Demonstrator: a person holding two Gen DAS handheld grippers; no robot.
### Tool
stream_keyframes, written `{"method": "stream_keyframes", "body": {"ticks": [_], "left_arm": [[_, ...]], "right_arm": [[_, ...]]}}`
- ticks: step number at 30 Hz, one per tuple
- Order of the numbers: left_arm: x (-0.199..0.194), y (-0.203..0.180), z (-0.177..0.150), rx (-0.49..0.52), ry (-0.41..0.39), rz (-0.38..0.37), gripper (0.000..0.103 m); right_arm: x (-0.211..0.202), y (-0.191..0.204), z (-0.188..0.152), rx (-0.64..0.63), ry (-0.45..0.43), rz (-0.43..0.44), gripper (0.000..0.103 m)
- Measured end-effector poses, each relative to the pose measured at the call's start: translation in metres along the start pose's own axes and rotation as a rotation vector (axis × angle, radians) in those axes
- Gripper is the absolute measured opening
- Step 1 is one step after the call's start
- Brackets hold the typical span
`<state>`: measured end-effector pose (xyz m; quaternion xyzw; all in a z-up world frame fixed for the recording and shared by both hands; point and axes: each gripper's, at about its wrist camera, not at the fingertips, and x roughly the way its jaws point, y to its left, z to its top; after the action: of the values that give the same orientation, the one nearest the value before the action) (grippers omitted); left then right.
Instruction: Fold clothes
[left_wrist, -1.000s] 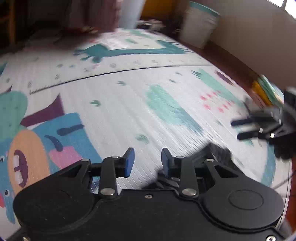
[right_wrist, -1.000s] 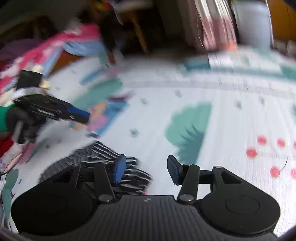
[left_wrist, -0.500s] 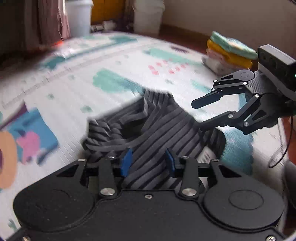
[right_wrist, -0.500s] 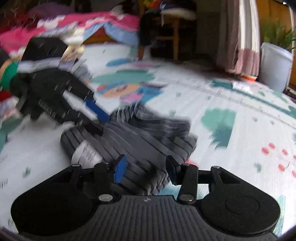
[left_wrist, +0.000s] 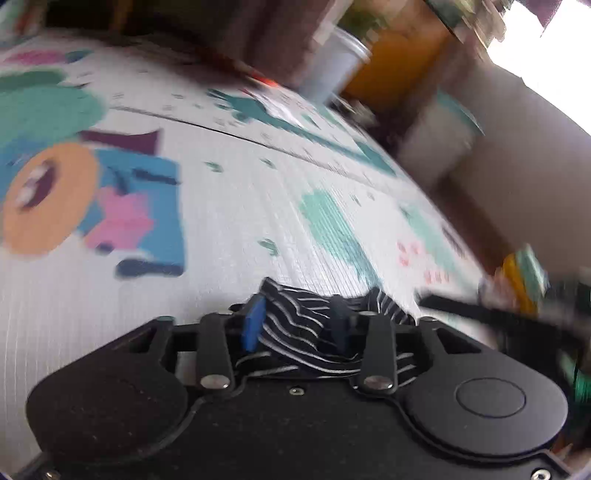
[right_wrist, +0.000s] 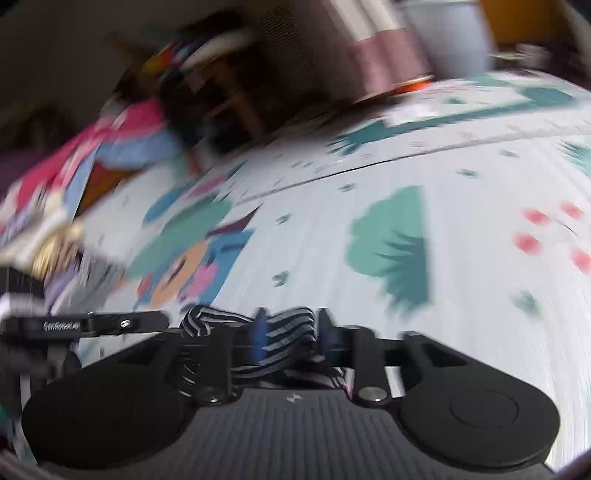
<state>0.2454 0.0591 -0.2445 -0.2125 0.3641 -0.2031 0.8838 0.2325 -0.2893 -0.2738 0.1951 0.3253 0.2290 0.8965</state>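
Striped garment (left_wrist: 295, 325) between both tongs, gripper lettering (right_wrist: 61, 326) blurred

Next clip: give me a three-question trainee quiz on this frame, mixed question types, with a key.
1. True or false: striped fabric sits between the fingers of both the left gripper and the right gripper.
2. The garment pattern is: A plain yellow, B dark with light stripes, C floral.
3. Fill in: under the grippers lies a printed play ____.

Key: 1 true; 2 B; 3 mat.
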Motion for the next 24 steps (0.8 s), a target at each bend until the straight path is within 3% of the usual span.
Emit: {"method": "stream_keyframes", "body": {"ticks": [1,4,5,6,7,11,13,15,16,17,18,20,21,24], "left_arm": [[0.002,0.002,-0.006,-0.028,0.004,0.019,0.045],[0.006,0.004,-0.018,-0.1,-0.003,0.054,0.046],[0.009,0.004,-0.02,-0.115,-0.005,0.048,0.045],[0.013,0.003,-0.021,-0.127,-0.002,0.036,0.038],[0.013,0.007,-0.02,-0.182,-0.005,0.018,0.012],[0.002,0.037,-0.019,-0.567,-0.045,-0.064,0.01],[0.015,0.046,-0.02,-0.602,0.021,0.0,0.011],[0.013,0.046,-0.013,-0.56,0.023,0.039,0.024],[0.01,0.045,-0.009,-0.539,0.012,0.051,0.039],[0.006,0.045,-0.005,-0.518,0.0,0.062,0.04],[-0.001,0.036,0.0,-0.419,-0.028,0.078,0.04],[-0.014,0.007,0.006,-0.112,-0.081,0.078,0.039],[-0.016,-0.01,0.004,0.053,-0.076,0.037,0.039],[0.002,-0.049,-0.005,0.416,0.011,-0.039,0.036]], "right_arm": [[-0.006,-0.002,-0.009,0.025,-0.014,-0.004,0.058],[0.007,-0.007,-0.025,0.03,0.011,0.014,0.057],[0.014,-0.01,-0.027,0.039,0.025,0.035,0.053],[0.02,-0.013,-0.029,0.053,0.04,0.054,0.028],[0.024,-0.017,-0.027,0.08,0.059,0.063,0.012],[0.022,-0.039,-0.014,0.299,0.07,0.149,0.012],[0.033,-0.054,-0.016,0.448,0.129,0.174,0.013],[0.039,-0.06,-0.018,0.482,0.167,0.136,0.016],[0.037,-0.058,-0.017,0.456,0.164,0.119,0.025],[0.027,-0.049,-0.014,0.391,0.137,0.095,0.031],[0.018,-0.041,-0.011,0.323,0.106,0.072,0.042],[-0.003,-0.016,-0.006,0.119,0.014,0.017,0.043],[-0.006,0.0,-0.005,-0.016,-0.017,0.007,0.043],[0.012,0.04,-0.006,-0.354,0.013,0.05,0.04]]}}
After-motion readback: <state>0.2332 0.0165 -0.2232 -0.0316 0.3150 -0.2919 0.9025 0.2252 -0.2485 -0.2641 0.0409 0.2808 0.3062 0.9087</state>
